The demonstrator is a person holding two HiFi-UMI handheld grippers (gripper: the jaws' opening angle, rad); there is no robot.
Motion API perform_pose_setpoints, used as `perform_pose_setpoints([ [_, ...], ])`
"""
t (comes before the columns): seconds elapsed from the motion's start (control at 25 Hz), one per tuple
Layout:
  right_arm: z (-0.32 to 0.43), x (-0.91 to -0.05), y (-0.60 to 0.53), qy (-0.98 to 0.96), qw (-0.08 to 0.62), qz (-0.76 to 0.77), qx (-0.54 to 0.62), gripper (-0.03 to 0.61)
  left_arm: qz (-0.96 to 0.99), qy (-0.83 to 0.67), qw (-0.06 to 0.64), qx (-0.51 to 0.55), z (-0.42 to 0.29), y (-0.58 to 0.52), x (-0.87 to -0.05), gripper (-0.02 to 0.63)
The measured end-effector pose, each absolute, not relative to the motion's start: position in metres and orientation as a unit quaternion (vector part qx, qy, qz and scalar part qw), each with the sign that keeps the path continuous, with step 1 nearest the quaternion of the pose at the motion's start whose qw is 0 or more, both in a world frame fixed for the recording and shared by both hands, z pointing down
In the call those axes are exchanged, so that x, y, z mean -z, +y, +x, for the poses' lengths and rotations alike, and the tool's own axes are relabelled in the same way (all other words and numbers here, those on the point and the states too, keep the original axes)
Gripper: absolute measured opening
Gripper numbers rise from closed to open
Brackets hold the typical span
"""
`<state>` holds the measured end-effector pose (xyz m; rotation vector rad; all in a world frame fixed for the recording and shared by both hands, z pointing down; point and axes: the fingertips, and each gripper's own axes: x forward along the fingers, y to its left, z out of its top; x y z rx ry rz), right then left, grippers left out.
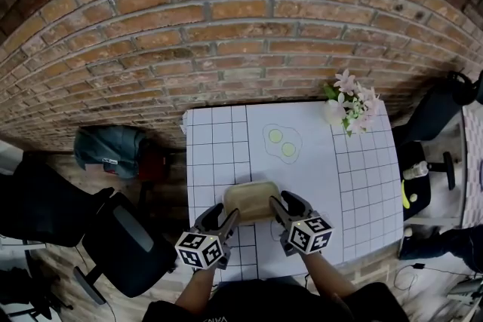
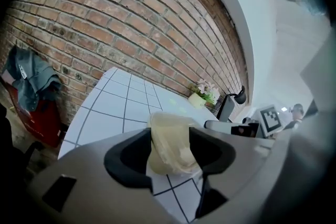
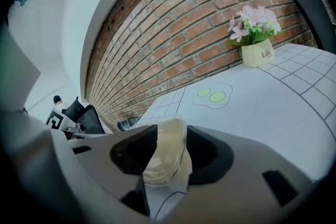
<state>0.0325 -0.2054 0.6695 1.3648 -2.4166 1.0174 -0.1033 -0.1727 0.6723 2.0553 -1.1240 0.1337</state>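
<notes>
A pale yellowish, translucent shallow tray [image 1: 252,200] sits over the near part of the white gridded table [image 1: 302,170]. My left gripper [image 1: 229,222] is shut on the tray's left rim [image 2: 169,145], which fills the gap between the jaws in the left gripper view. My right gripper [image 1: 278,207] is shut on the right rim [image 3: 165,157] in the same way. Both grippers face each other across the tray. Whether the tray rests on the table or is lifted just off it, I cannot tell.
A drawn outline with two green dots [image 1: 282,142] lies on the table's middle. A small pot of pink flowers [image 1: 352,106] stands at the far right corner. A brick wall [image 1: 226,34] runs behind. Black office chairs [image 1: 113,237] stand left, another chair [image 1: 430,117] right.
</notes>
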Motion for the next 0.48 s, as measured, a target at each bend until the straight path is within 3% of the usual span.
perform_pose_setpoints([
  [0.48, 0.028, -0.658, -0.202, -0.820, 0.085, 0.455, -0.335, 0.152, 0.810, -0.449, 0.375, -0.043, -0.104, -0.172, -0.661, 0.218],
])
